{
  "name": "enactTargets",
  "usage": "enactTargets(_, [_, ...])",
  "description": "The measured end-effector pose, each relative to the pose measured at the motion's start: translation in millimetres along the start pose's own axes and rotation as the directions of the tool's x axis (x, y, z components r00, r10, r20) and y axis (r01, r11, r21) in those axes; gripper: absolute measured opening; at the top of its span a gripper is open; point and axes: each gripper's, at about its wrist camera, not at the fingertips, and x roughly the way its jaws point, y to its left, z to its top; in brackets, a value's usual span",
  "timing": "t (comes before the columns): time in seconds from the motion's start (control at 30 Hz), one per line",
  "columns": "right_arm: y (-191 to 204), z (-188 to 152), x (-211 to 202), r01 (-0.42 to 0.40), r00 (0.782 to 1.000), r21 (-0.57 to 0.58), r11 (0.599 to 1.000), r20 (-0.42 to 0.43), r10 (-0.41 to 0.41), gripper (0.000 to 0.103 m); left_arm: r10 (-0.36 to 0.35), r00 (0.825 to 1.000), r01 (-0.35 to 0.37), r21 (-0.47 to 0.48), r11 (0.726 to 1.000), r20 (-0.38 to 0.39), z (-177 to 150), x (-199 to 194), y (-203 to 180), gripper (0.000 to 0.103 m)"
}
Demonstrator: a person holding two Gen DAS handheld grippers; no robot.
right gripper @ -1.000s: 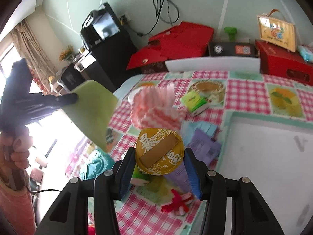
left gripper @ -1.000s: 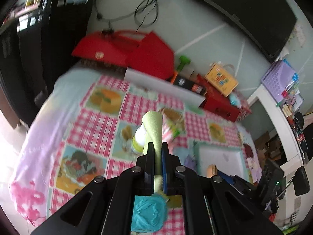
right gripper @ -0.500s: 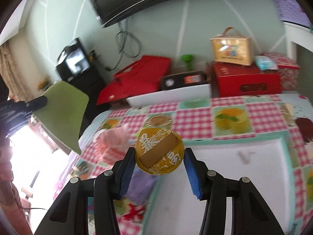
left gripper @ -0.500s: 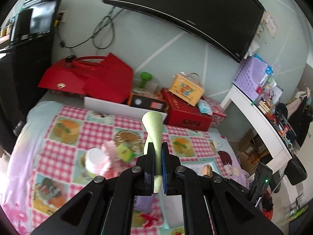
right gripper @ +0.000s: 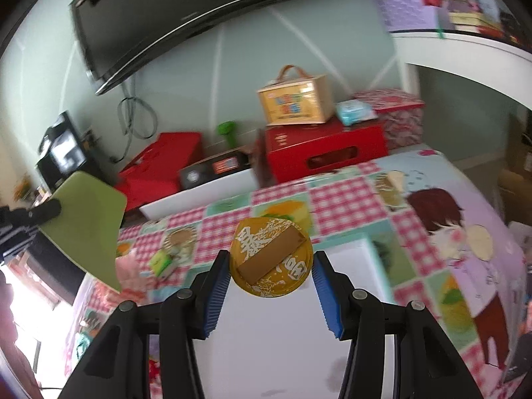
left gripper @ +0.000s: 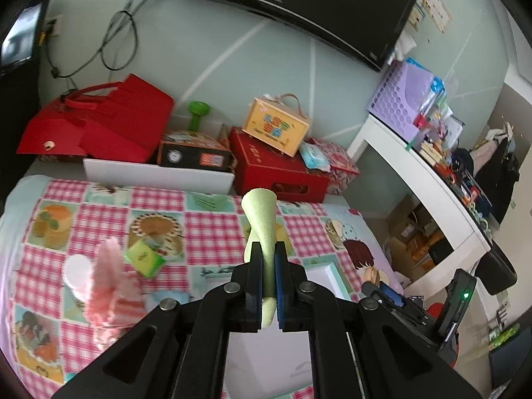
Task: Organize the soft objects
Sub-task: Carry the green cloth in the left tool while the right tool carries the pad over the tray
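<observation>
My left gripper (left gripper: 267,246) is shut on a thin pale green foam sheet (left gripper: 261,212), seen edge-on and sticking up past the fingertips. The right wrist view shows that same green sheet (right gripper: 84,226) broadside at far left. My right gripper (right gripper: 271,256) is shut on a round container with a golden lid (right gripper: 271,261), one blue pad on each side of it. It hangs above a shallow white tray (right gripper: 352,339) on the checked tablecloth. A pink fluffy cloth (left gripper: 113,289), a small green box (left gripper: 144,259) and a white round lid (left gripper: 76,274) lie left of the white tray (left gripper: 327,274).
Red boxes (left gripper: 276,173), a yellow box with a handle (left gripper: 276,126) and a long white tray (left gripper: 156,176) line the table's back edge under a wall screen. A white desk (left gripper: 425,179) stands to the right. The table's right edge (right gripper: 498,232) drops off past the cartoon print.
Both grippers have swung right across the table, away from the pile of small objects and over the white tray. Each kept its hold, the left on the sheet, the right on the container.
</observation>
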Motion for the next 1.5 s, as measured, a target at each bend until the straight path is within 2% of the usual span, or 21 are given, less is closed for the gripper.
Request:
enactTargets(0.27, [-35,-1,2,0.133,0.991,0.025,0.991,-0.022,-0.133,0.053,-0.037,0.997,0.036,-0.004,0.999,-0.073,-19,53,-25,0.006])
enactTargets(0.37, [-44,-4,6,0.156,0.987,0.032,0.987,-0.037,-0.155,0.053,-0.051,0.993,0.05,-0.009,0.999,-0.105,-28,72,-33,0.006])
enactTargets(0.7, [-60,-12,30,0.158,0.984,0.075,0.985,-0.09,-0.151,0.053,-0.115,0.975,0.114,-0.016,0.993,-0.191,-51,123,-51,0.006])
enactTargets(1.1, [-68,-17,57,0.174,0.976,0.107,0.979,-0.148,-0.157,0.053,-0.198,0.949,0.179,-0.097,0.979,-0.247,-72,165,-40,0.006])
enactTargets(1.33, [-63,-22,71,0.185,0.968,0.077,0.98,-0.184,-0.169,0.053,-0.17,0.949,0.131,-0.156,0.979,-0.267,-84,175,-15,0.006])
enactTargets(1.5, [-53,-24,78,0.179,0.966,0.04,0.983,-0.198,-0.168,0.053,-0.117,0.952,0.066,-0.182,0.981,-0.284,-91,175,4,0.006])
